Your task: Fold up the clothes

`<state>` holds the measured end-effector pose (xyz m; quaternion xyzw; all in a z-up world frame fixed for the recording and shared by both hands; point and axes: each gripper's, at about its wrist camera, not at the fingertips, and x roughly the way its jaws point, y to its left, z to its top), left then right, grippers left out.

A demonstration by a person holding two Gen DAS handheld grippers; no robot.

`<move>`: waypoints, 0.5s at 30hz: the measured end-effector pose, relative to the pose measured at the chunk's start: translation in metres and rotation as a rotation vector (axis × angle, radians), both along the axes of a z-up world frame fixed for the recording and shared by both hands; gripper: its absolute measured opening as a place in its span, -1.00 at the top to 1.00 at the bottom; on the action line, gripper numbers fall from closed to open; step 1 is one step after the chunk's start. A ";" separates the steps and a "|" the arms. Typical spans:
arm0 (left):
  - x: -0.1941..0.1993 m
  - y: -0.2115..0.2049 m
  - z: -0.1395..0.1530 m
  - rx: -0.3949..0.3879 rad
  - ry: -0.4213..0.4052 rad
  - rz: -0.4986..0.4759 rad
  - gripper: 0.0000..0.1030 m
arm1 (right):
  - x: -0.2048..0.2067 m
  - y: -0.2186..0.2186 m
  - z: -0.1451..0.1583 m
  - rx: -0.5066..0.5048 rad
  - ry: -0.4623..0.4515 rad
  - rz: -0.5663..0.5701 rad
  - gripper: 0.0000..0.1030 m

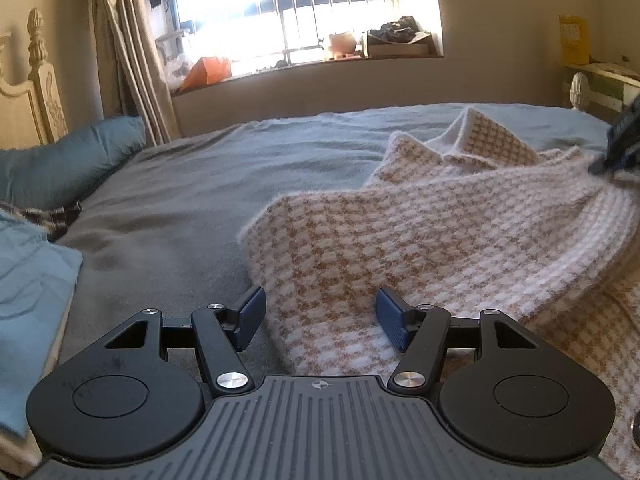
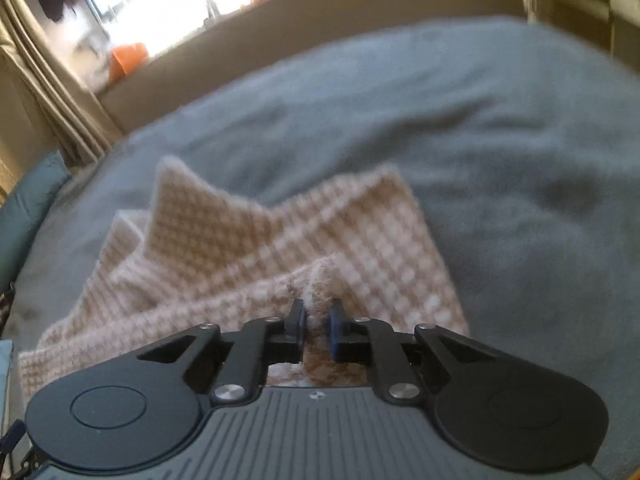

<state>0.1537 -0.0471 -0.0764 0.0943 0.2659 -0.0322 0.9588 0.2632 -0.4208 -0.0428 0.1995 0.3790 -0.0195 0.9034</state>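
Left wrist view: the left gripper hovers low over the near left edge of a knitted sweater with a tan-and-white houndstooth pattern.
Left gripper state: its blue-padded fingers stand spread apart, one on either side of the sweater's edge, pressing on nothing.
Sweater position: it lies on a wide bed covered with a grey-blue fleece blanket, toward the right and near part of the bed, partly folded, with a ribbed white hem rising toward the right.
Sweater shape: a pointed flap stands up at the far side, beyond the main body of the cloth.
Right gripper, seen from the left: a dark blurred shape at the far right edge, touching the raised part of the sweater.
Right wrist view: the picture is blurred; the right gripper has its fingers drawn close together, pinching a bunched fold of the sweater between them.
Cloth at the right gripper: the fold is lifted into a small peak just beyond the fingertips, and the rest spreads away to the left and far side on the blanket.
Left of the bed: a teal pillow lies against a cream carved headboard.
Far side: a bright barred window with a beige curtain to its left.
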 end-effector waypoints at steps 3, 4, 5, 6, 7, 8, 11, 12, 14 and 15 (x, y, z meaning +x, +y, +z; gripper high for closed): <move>0.003 -0.004 0.001 -0.002 -0.003 0.002 -0.19 | -0.012 -0.005 0.017 0.017 -0.127 -0.034 0.80; 0.004 -0.004 0.002 -0.015 0.000 0.000 -0.19 | -0.014 -0.006 0.017 -0.001 -0.136 -0.043 0.80; 0.004 -0.005 0.002 -0.021 0.001 -0.004 -0.19 | -0.014 -0.008 0.014 -0.014 -0.126 -0.051 0.80; 0.004 -0.007 0.002 -0.023 0.002 -0.009 -0.20 | -0.015 -0.012 0.006 -0.029 -0.102 -0.060 0.80; 0.004 -0.008 0.001 -0.026 0.002 -0.014 -0.20 | -0.015 -0.015 -0.002 -0.046 -0.074 -0.069 0.81; 0.004 -0.009 0.001 -0.023 0.000 -0.019 -0.20 | -0.016 -0.018 -0.011 -0.063 -0.046 -0.078 0.82; 0.004 -0.010 -0.001 -0.014 -0.006 -0.028 -0.20 | -0.022 -0.025 -0.024 -0.032 -0.047 -0.109 0.82; 0.004 -0.010 -0.002 -0.014 -0.006 -0.029 -0.21 | -0.021 -0.023 -0.025 -0.039 -0.046 -0.109 0.80; 0.005 -0.010 -0.003 -0.017 -0.005 -0.028 -0.21 | -0.019 -0.020 -0.023 -0.064 -0.042 -0.110 0.70; 0.006 -0.009 -0.003 -0.018 -0.005 -0.027 -0.21 | -0.021 -0.020 -0.017 -0.084 -0.051 -0.129 0.64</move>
